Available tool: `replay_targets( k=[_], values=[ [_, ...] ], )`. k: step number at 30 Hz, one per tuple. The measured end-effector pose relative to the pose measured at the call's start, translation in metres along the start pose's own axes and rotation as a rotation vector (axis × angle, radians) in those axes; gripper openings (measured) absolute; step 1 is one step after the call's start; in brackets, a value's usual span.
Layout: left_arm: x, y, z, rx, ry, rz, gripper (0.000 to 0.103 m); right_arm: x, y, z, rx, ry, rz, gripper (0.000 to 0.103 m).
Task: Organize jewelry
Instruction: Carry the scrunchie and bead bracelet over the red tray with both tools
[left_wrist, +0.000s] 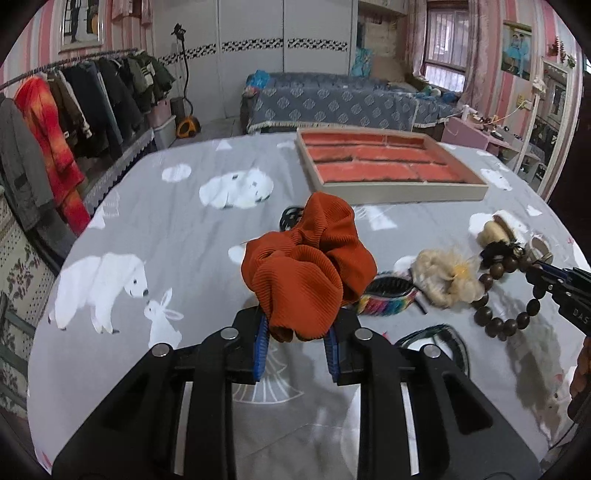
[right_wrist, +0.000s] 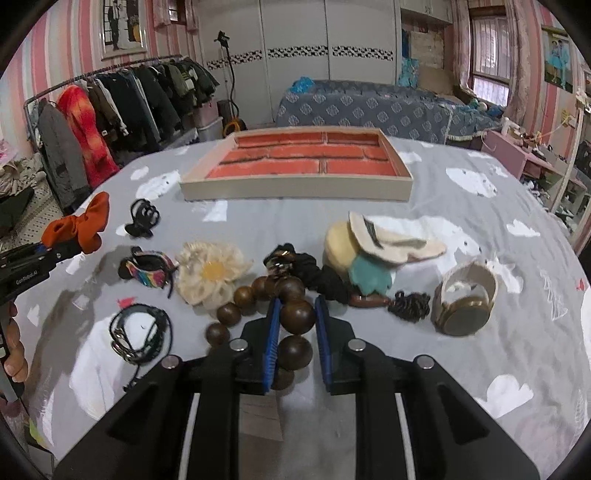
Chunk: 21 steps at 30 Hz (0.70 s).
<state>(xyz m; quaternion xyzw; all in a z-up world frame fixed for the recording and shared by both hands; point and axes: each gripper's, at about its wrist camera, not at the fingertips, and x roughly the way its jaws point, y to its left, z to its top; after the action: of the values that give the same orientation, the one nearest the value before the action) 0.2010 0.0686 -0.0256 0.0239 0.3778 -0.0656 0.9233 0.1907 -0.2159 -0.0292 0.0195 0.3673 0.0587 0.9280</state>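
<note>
Left gripper (left_wrist: 295, 345): jaws nearly closed, blue pads pinching the lower folds of the orange scrunchie (left_wrist: 308, 273), bulk of the fabric billowing up toward 12 o'clock, clear of the cloth. Ribbed fabric, soft and very light by appearance; likely to compress and sag rather than slip. Any gathered fold judged adequate as a hold point, with no breakage risk.

Right gripper (right_wrist: 295, 343): jaws narrow, pads clamped on one bead of the wooden bead bracelet (right_wrist: 291, 314), remainder of the loop trailing toward 10 o'clock and hanging below the fingers. Beads hard, smooth, rounded; judged heavier than the fabric pieces and prone to rolling out of flat pads. Firmer hold judged likely across the cord between two beads, or squarely on a single bead's widest part.

Beyond the right gripper: cream flower hair tie (right_wrist: 210, 275) at 10 o'clock, rainbow hair clip (right_wrist: 147, 271) further left, black cords (right_wrist: 142, 332) at 9 o'clock, watch (right_wrist: 465, 302) at 2 o'clock, stiff, possibly scratch-prone.

Divided tray (right_wrist: 295, 190) at 12 o'clock in both views, red-lined compartments unoccupied, well apart from both held items. Grey bear-print tablecloth (left_wrist: 177, 236) beneath everything.
</note>
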Motion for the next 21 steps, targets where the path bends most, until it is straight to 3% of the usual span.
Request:
replay_targets(
  k=[11,21],
  values=[
    [-0.001,-0.018,0.033,0.013,-0.033,-0.006,0.024,-0.02,-0.014,0.043,0.001,-0.087,-0.016,0.02],
    [0.029,-0.032,0.074,-0.004,-0.014,-0.017,0.024,-0.007,-0.031,0.102,0.009,-0.118,-0.026,0.02]
  ],
)
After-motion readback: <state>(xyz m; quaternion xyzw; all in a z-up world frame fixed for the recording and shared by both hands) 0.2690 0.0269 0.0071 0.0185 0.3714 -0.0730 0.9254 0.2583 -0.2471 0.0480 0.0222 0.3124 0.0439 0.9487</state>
